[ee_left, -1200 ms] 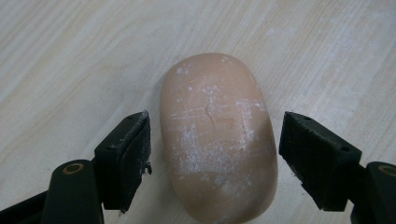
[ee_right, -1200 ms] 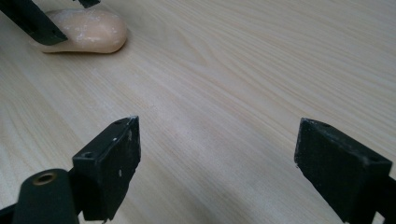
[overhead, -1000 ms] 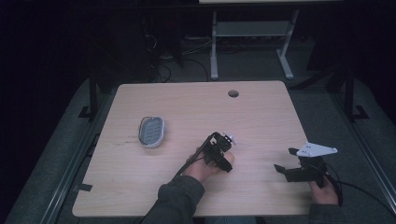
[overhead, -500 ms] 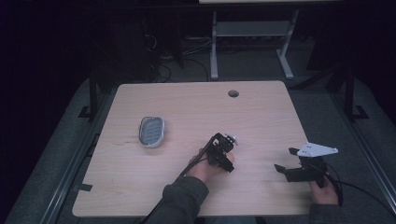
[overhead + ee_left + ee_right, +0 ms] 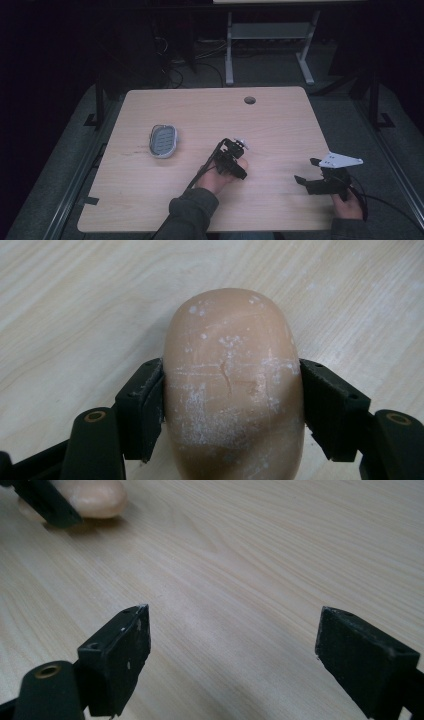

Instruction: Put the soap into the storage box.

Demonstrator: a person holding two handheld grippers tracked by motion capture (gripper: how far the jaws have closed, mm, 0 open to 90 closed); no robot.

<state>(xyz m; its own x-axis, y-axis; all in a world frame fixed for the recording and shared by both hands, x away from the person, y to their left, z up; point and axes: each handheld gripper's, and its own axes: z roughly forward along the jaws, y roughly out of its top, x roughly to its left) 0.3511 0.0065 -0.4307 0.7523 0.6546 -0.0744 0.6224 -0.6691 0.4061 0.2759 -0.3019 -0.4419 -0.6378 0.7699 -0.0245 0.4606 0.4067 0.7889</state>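
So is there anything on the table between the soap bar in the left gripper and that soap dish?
Nothing visible. The left gripper grips the soap bar; bare table lies between it and the soap dish to its left.

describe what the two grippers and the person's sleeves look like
Both grippers are black. The left gripper trails a dark cable, and its blocky jaws carry pale dusty scuffs. The right gripper carries a grey three-cornered plate on top, and a cable loops behind it. The left forearm wears a dark grey-green sleeve.
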